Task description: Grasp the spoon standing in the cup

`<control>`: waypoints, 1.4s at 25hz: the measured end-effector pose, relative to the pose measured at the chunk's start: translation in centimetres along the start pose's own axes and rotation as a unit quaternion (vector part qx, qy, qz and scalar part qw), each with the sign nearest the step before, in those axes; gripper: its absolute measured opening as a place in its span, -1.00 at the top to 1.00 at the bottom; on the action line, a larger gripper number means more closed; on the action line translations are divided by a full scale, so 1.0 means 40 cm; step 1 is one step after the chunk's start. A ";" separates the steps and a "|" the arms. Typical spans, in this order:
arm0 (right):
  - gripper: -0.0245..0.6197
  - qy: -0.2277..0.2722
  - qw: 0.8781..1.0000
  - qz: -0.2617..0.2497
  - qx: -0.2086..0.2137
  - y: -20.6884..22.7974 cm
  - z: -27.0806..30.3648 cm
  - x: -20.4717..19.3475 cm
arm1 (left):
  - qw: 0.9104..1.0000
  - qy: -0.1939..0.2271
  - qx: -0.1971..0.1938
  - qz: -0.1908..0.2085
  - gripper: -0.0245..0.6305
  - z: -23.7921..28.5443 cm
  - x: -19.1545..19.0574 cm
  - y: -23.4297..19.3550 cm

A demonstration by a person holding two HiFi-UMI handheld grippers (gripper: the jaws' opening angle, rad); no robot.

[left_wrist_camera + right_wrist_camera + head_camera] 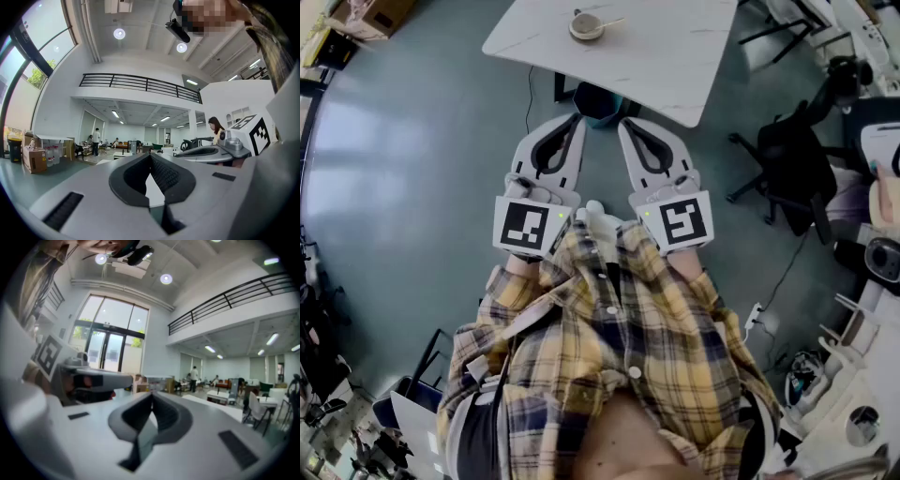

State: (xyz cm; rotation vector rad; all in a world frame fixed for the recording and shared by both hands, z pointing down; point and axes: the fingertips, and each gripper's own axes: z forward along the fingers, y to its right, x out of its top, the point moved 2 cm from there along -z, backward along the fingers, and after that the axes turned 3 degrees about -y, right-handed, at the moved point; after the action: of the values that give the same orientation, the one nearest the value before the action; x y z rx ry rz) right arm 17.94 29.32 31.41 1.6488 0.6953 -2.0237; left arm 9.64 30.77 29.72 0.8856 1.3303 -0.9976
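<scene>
A pale cup [586, 25] sits on a white table [675, 66] at the top of the head view, with a spoon [609, 22] leaning out of it to the right. Both grippers are held close to the person's chest, well short of the table. My left gripper [576, 117] and my right gripper [625, 122] point toward the table, side by side. Each has its jaws together with nothing between them. In the left gripper view the left gripper [150, 154] faces across a large hall; the right gripper [152, 394] does the same in its own view. Neither gripper view shows the cup.
A dark blue bin [598, 101] stands on the floor by the table's near edge. A black office chair [787, 159] is at the right, with cables and equipment beyond it. Grey floor spreads to the left. People and tables show far off in the hall.
</scene>
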 end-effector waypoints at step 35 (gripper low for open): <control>0.82 0.026 0.999 0.013 0.035 -0.022 0.274 0.075 | 0.999 0.030 0.017 0.004 0.87 0.072 0.043 -0.262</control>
State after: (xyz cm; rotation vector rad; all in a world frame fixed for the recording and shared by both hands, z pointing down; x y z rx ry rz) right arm 8.45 23.07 30.37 1.7481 0.6236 -2.0143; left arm 0.79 24.33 28.60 0.9518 1.3624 -0.9967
